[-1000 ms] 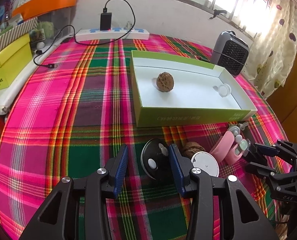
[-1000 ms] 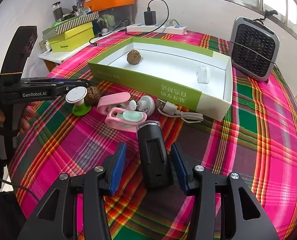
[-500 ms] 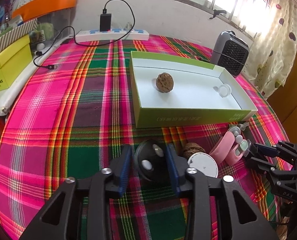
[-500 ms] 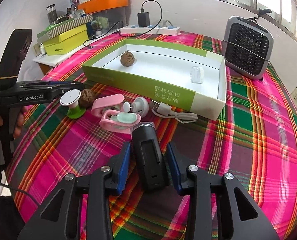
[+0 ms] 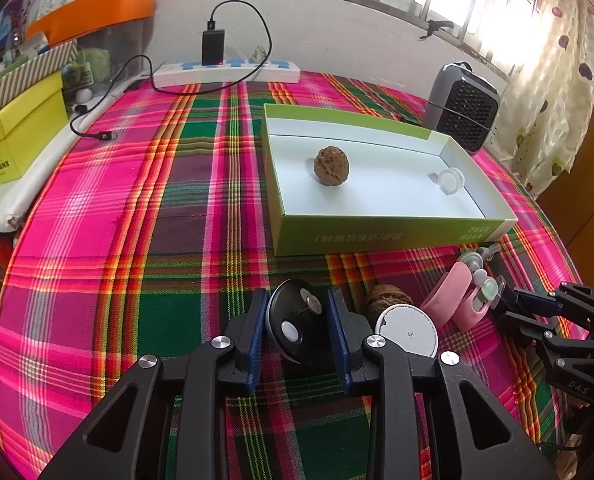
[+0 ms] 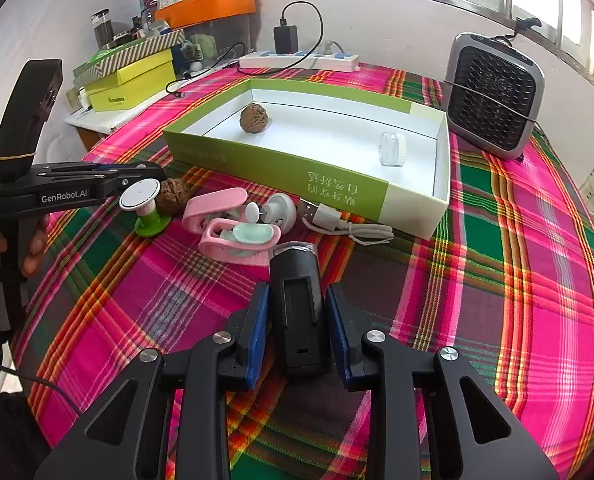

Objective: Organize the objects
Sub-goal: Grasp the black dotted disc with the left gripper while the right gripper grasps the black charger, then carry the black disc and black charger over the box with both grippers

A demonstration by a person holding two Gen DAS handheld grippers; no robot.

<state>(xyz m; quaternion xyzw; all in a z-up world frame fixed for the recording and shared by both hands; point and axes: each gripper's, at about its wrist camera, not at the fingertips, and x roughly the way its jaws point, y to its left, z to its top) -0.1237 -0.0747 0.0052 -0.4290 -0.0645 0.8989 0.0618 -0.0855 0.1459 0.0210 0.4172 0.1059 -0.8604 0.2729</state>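
My left gripper (image 5: 297, 320) has its blue pads against both sides of a black round disc (image 5: 297, 320) standing on edge on the plaid cloth, and its jaws are still closing. My right gripper (image 6: 297, 312) straddles a black oblong device (image 6: 297, 300) lying on the cloth. Its jaws are closing too, with a thin gap left at each pad. The green box (image 5: 377, 236) behind holds a walnut (image 5: 331, 166) and a small clear jar (image 5: 451, 180). In the right wrist view the left gripper (image 6: 137, 176) reaches in from the left.
Between the grippers lie a second walnut (image 5: 385, 298), a white-topped green spool (image 5: 407, 330), pink clips (image 6: 233, 220) and a white USB cable (image 6: 337, 220). A grey fan heater (image 6: 495, 92) stands at the back right, a power strip (image 5: 225, 72) along the wall, yellow boxes (image 5: 17, 136) at the left.
Both pairs of jaws have narrowed: the left onto the black disc, the right to just outside the black device. Neither hand has shifted.
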